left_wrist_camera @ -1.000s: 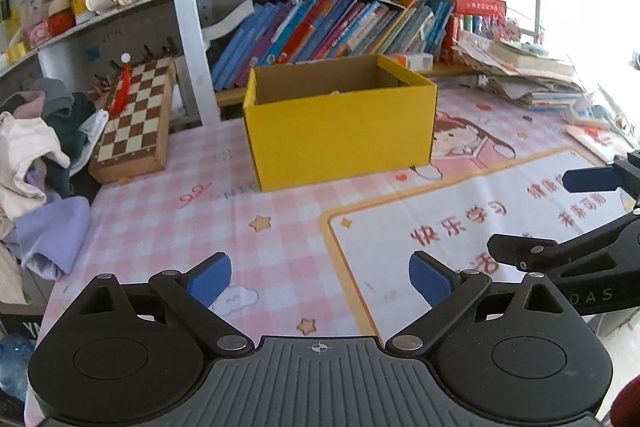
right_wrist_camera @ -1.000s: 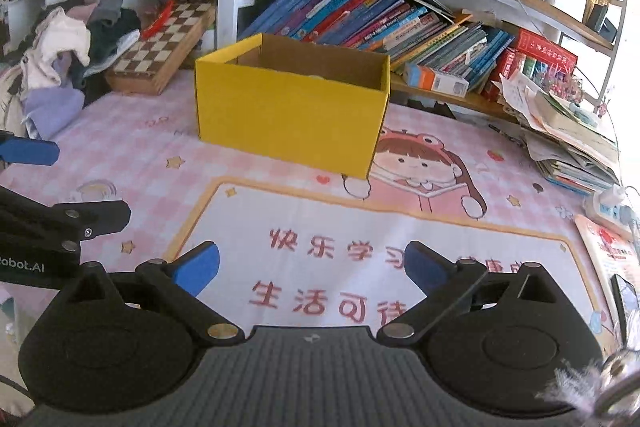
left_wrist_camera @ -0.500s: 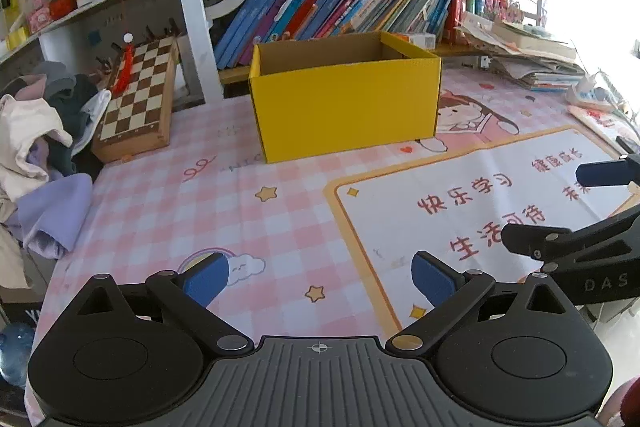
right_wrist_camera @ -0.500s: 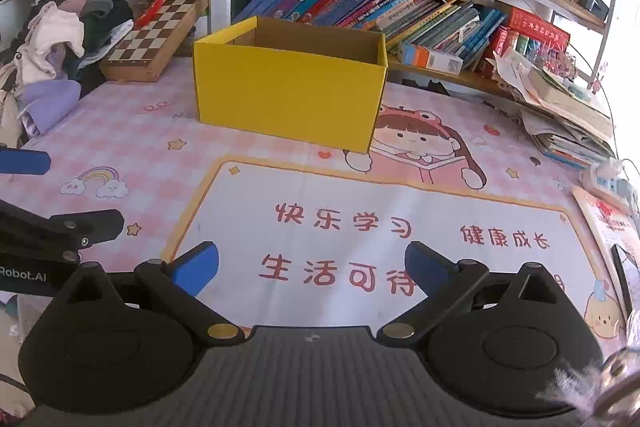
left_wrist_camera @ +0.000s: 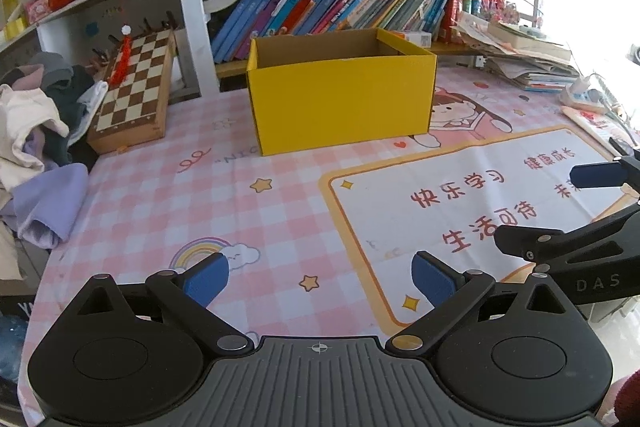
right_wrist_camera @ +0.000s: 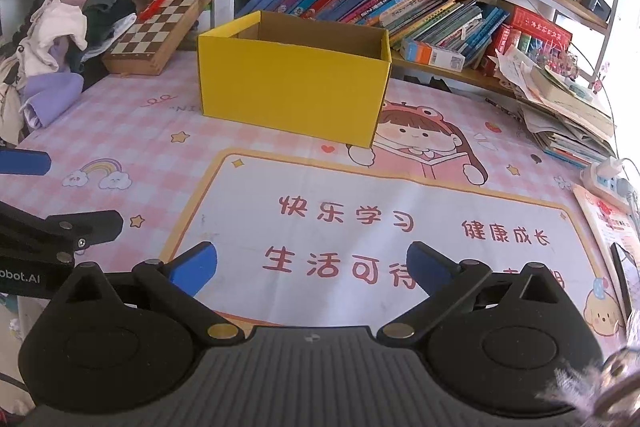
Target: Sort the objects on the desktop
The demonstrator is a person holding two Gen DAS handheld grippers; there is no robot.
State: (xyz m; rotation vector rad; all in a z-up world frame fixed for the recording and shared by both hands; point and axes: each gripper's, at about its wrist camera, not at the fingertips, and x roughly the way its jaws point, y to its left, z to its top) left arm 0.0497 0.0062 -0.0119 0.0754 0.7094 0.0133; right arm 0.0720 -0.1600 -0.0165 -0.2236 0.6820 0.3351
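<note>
An open yellow cardboard box (left_wrist_camera: 340,99) (right_wrist_camera: 292,87) stands on the pink checked desk mat, in front of the bookshelf. Its inside is hidden from both views. My left gripper (left_wrist_camera: 318,277) hangs open over the near part of the mat, well short of the box, with nothing between its blue pads. My right gripper (right_wrist_camera: 312,265) is open too, above the white panel with red characters, and holds nothing. Each gripper shows at the edge of the other's view: the right one (left_wrist_camera: 576,219) beside the left, the left one (right_wrist_camera: 44,199) beside the right.
A folded chessboard (left_wrist_camera: 134,95) leans at the back left beside a heap of clothes (left_wrist_camera: 36,131). Rows of books (right_wrist_camera: 372,7) fill the shelf behind the box. Stacked papers (right_wrist_camera: 568,115) and a power strip (right_wrist_camera: 608,179) lie at the right.
Both grippers have drawn back from the yellow box and risen a little, so it looks smaller and more of the mat shows. Both stay open and hold nothing.
</note>
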